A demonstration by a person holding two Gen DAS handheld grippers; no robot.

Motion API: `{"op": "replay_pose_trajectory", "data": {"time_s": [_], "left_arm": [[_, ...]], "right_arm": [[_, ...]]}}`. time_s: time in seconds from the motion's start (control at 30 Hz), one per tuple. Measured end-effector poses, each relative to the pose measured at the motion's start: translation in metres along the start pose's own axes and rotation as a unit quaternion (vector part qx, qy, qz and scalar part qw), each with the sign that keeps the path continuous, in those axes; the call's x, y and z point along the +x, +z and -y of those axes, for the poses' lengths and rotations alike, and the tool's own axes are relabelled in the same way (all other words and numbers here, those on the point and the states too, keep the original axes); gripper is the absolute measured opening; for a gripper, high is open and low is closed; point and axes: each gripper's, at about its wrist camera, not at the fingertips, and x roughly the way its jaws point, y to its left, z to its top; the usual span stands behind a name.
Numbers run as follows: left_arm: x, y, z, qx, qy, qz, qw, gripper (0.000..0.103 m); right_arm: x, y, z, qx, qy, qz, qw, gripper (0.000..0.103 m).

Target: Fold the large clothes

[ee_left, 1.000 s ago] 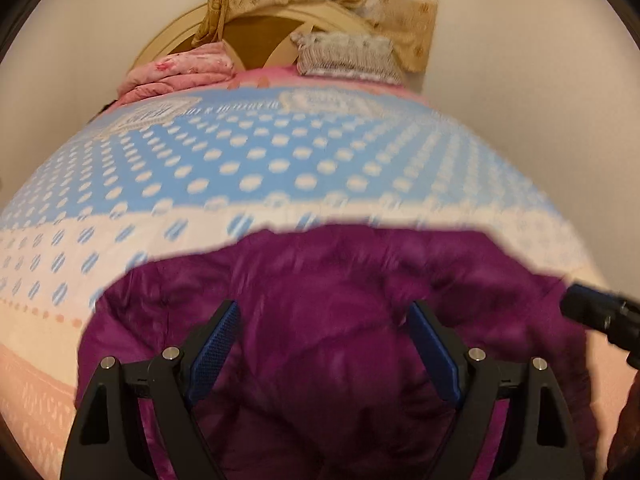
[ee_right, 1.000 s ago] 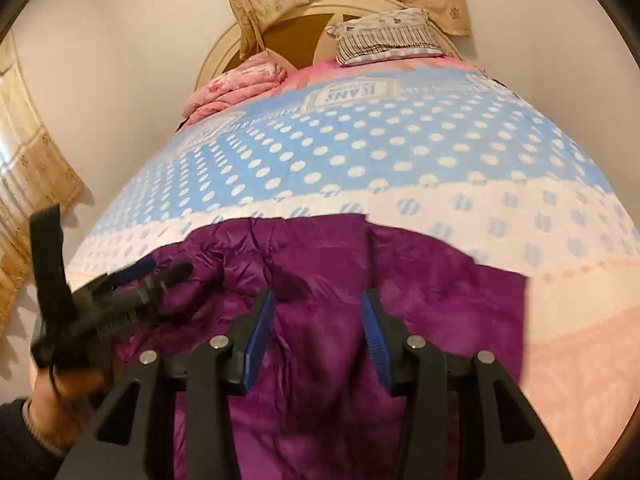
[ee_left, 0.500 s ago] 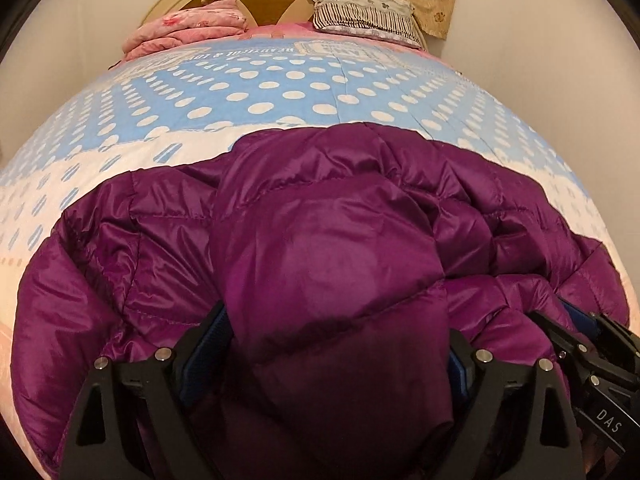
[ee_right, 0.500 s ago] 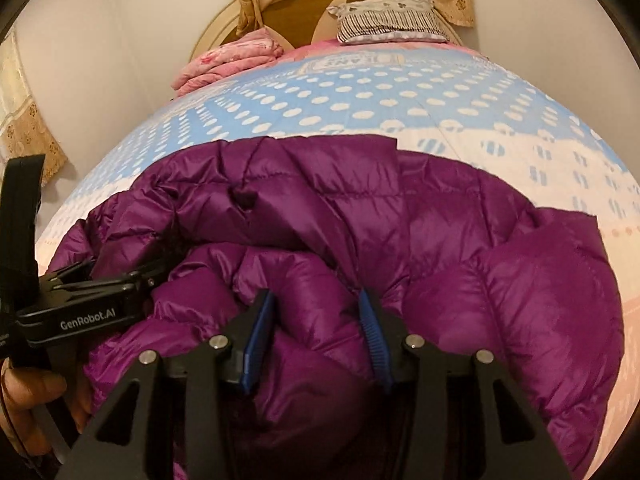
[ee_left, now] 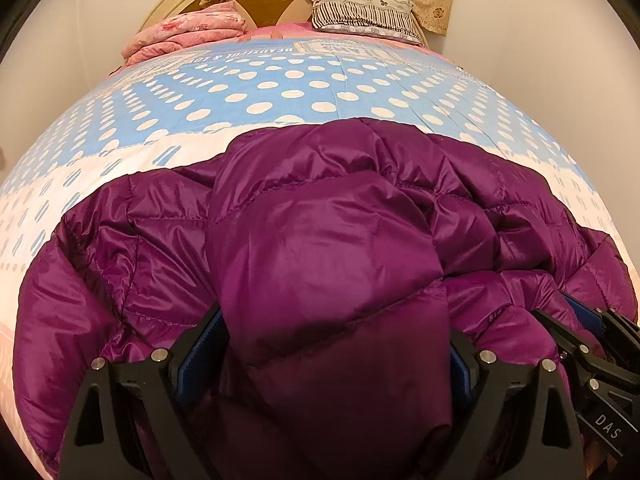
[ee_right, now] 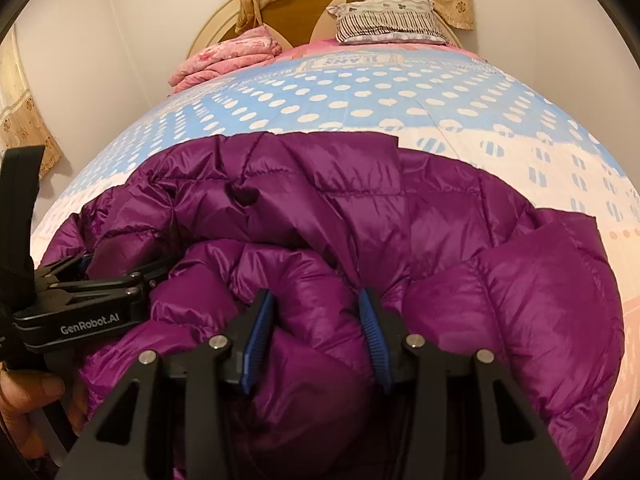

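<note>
A purple quilted down jacket (ee_left: 320, 240) lies bunched on the bed's near end; it also fills the right wrist view (ee_right: 400, 240). My left gripper (ee_left: 332, 344) has its jaws wide apart with a thick fold of the jacket bulging between them. My right gripper (ee_right: 316, 332) has its jaws closed against a puffy fold of the jacket. In the left wrist view the right gripper (ee_left: 588, 332) sits at the lower right, on the jacket's edge. In the right wrist view the left gripper (ee_right: 104, 280) is at the left, its fingertips in the jacket.
The bed has a blue polka-dot cover (ee_left: 280, 88) with a white and pink band near me. A pink folded blanket (ee_left: 184, 36) and a striped pillow (ee_left: 360, 16) lie by the round headboard (ee_right: 304, 8). Curtains (ee_right: 20, 104) hang at the left.
The jacket first lay flat and farther off; both grippers came down onto its near edge and the fabric now bulges up between the jaws. Little has moved in the last half second.
</note>
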Motion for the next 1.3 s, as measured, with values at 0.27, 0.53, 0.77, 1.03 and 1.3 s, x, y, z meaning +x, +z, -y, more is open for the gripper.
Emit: {"op": "replay_pose_trajectory", "data": {"time_s": [0.27,0.53,0.77,1.03,1.3], "left_arm": [[0.001,0.0,0.002,0.002,0.002,-0.001,1.0,0.094],[-0.003,0.009,-0.002,0.001,-0.006,-0.02,0.9998,0.095],[-0.115,-0.009,-0.037,-0.015,-0.024,0.065,0.9975,0.095],[-0.19,-0.129,-0.082,-0.006,0.013,0.063,0.9979,0.095],[-0.219,-0.212,-0.095,-0.005,0.033,0.056,0.9979,0.095]], "right_arm": [[0.003,0.0,-0.003,-0.008,-0.011,-0.006,1.0,0.05],[-0.004,0.009,-0.011,-0.039,-0.02,-0.025,0.999,0.058],[-0.089,-0.012,0.007,-0.006,-0.015,0.016,1.0,0.079],[-0.144,-0.102,0.01,-0.003,-0.02,-0.031,0.999,0.079],[-0.191,-0.166,0.006,-0.007,-0.06,-0.016,0.998,0.087]]}}
